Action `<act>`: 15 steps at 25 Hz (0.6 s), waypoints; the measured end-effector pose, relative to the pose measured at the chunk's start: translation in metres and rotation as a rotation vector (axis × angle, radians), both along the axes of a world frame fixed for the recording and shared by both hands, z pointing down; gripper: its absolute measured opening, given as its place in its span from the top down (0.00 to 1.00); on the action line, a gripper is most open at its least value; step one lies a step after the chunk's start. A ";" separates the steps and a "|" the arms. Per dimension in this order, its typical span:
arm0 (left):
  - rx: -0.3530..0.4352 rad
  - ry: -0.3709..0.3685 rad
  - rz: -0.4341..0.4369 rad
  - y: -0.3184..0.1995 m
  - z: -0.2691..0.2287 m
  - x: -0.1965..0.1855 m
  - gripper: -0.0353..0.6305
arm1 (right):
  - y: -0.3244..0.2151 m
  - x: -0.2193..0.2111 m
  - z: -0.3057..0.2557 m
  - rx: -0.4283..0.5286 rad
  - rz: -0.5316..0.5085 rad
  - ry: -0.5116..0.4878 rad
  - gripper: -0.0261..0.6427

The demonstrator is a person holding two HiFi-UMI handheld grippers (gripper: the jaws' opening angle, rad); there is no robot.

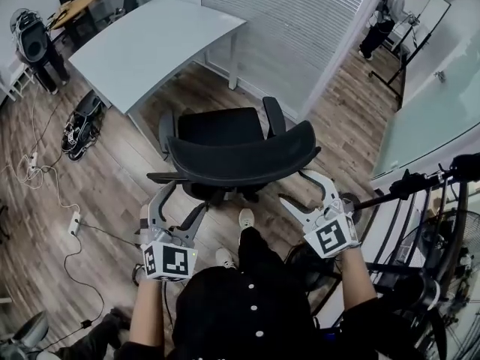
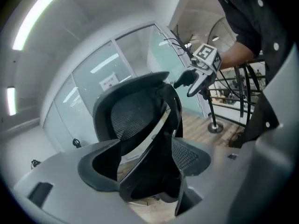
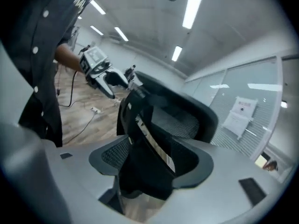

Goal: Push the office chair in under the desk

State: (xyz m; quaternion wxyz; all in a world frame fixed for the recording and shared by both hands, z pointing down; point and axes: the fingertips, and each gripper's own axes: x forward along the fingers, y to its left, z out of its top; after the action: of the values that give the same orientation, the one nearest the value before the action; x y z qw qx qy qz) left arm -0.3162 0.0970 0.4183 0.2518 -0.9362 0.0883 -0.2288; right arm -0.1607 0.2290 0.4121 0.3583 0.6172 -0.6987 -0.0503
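Observation:
A black mesh office chair (image 1: 238,154) stands on the wood floor with its seat facing the white desk (image 1: 150,43), a short way from the desk's near edge. My left gripper (image 1: 184,201) is at the left end of the backrest and my right gripper (image 1: 298,187) at the right end. In the left gripper view the backrest frame (image 2: 152,139) fills the gap of the left gripper (image 2: 147,171), and the right gripper (image 2: 186,80) shows across the chair. The right gripper view shows the frame (image 3: 145,143) held the same way in the right gripper (image 3: 149,171).
Cables and a power strip (image 1: 73,222) lie on the floor at left, beside a dark bag (image 1: 82,126). A bicycle (image 1: 420,223) stands close on my right. Blinds on a glass wall (image 1: 292,21) run behind the desk. A person (image 1: 386,13) stands far right.

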 end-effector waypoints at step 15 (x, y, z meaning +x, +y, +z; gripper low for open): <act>0.341 -0.434 0.131 -0.014 0.084 0.050 0.52 | -0.043 0.014 0.085 -0.205 -0.207 0.421 0.54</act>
State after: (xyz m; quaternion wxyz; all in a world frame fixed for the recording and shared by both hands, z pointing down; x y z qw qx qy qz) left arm -0.2660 0.0833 0.5027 0.4330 -0.8132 0.0090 -0.3889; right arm -0.1466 0.1863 0.4972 0.5493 0.4788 -0.6698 -0.1430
